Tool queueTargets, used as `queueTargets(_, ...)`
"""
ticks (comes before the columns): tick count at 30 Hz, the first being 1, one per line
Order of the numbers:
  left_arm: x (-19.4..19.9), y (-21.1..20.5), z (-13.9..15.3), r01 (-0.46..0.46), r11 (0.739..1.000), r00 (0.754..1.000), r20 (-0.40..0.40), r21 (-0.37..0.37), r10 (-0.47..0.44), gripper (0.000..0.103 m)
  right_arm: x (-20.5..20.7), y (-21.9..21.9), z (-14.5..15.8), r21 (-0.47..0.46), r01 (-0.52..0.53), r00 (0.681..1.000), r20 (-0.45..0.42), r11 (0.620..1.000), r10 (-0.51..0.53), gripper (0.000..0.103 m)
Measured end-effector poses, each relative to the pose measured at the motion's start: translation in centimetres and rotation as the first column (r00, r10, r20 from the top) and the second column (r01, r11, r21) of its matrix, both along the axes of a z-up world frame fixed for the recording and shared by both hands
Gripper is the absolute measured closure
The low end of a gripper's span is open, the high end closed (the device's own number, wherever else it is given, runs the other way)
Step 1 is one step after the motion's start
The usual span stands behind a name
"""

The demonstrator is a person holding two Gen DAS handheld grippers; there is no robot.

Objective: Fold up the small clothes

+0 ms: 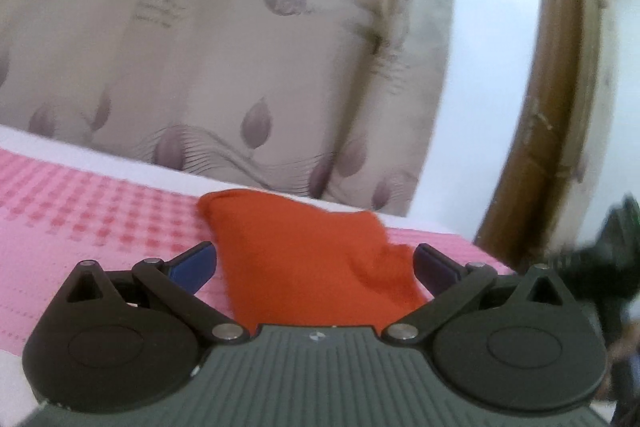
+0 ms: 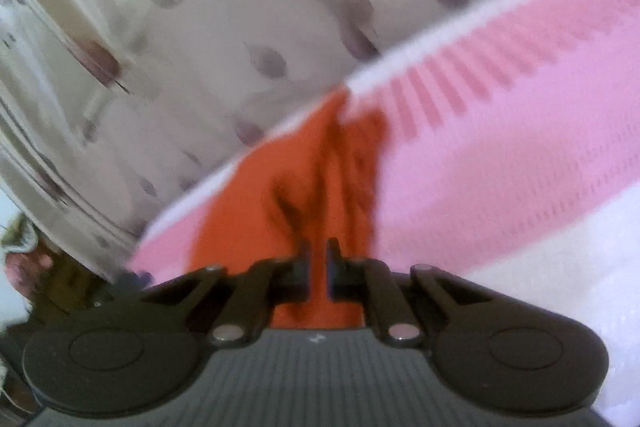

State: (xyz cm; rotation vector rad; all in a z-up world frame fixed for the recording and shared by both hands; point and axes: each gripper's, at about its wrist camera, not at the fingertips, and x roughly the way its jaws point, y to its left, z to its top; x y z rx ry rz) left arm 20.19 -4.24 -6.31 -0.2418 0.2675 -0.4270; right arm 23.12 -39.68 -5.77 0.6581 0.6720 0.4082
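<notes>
Right gripper (image 2: 319,263) pinches the orange cloth (image 2: 320,163), which stretches straight ahead from its jaws on the pink bed cover (image 2: 500,147). Left gripper (image 1: 316,263) gapes wide (holding nothing), cloth between.

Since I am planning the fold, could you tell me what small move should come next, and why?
Probably close the left gripper on the orange cloth: its fingers stand wide open on either side of it, while the right gripper already pinches the cloth above the pink sheet.
</notes>
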Motion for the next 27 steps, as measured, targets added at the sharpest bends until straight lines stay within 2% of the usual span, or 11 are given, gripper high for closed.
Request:
queueTargets(1, 0.1, -0.1, -0.1, -0.014, 1.0, 1.0, -0.003, 0.012, 0.014, 0.0, 0.3, 0.1, 0.6, 0.013, -0.017, 1.0, 0.012, 1.0, 0.017, 0.083)
queueTargets(2, 0.1, 0.1, -0.1, -0.022, 1.0, 1.0, -0.008, 0.006, 0.022, 0.0, 0.7, 0.5, 1.0, 0.018, -0.043, 0.999, 0.022, 0.999, 0.043, 0.058)
queueTargets(3, 0.2, 0.6, -0.2, -0.024, 1.0, 1.0, -0.017, -0.02, 0.024, 0.0, 1.1, 1.1, 1.4, 0.004, -0.063, 0.998, 0.023, 0.998, 0.063, 0.022)
queueTargets(4, 0.4, 1.0, -0.3, -0.035, 0.999, 0.999, -0.027, -0.04, 0.034, 0.0, 1.6, 2.0, 1.5, -0.03, -0.082, 0.996, 0.022, 0.996, 0.083, 0.011)
queueTargets(5, 0.5, 1.5, -0.4, -0.066, 0.996, 0.997, -0.038, -0.055, 0.064, 0.0, 1.9, 2.8, 1.5, -0.056, -0.094, 0.995, 0.025, 0.994, 0.095, 0.008)
queueTargets(10, 1.4, 2.7, -0.7, -0.123, 0.987, 0.988, -0.105, -0.1, 0.113, 0.0, 3.5, 6.1, -0.6, -0.098, -0.165, 0.986, -0.02, 0.981, 0.164, 0.011)
queueTargets(11, 1.5, 2.6, -0.8, -0.124, 0.988, 0.988, -0.109, -0.09, 0.114, 0.0, 3.5, 6.6, -0.9, -0.122, -0.172, 0.985, -0.035, 0.977, 0.169, 0.029)
queueTargets(12, 1.5, 2.5, -0.8, -0.12, 0.99, 0.988, -0.107, -0.08, 0.111, 0.0, 3.7, 7.2, -1.3, -0.153, -0.18, 0.983, -0.056, 0.972, 0.173, 0.058)
queueTargets(15, 1.3, 1.9, -0.7, -0.106, 0.993, 0.992, -0.079, -0.046, 0.102, 0.0, 3.5, 7.7, -1.8, -0.151, -0.19, 0.981, -0.07, 0.97, 0.181, 0.092)
queueTargets(22, 0.5, 1.0, -0.6, -0.09, 0.996, 0.996, -0.023, -0.006, 0.09, 0.0, -0.2, 4.6, 1.3, -0.062, -0.1, 0.994, 0.03, 0.993, 0.102, 0.095)
queueTargets(27, 0.4, 0.7, -0.7, -0.076, 0.997, 0.997, -0.019, -0.003, 0.076, 0.0, -2.0, 2.8, 0.9, -0.091, -0.084, 0.996, -0.006, 0.992, 0.083, 0.095)
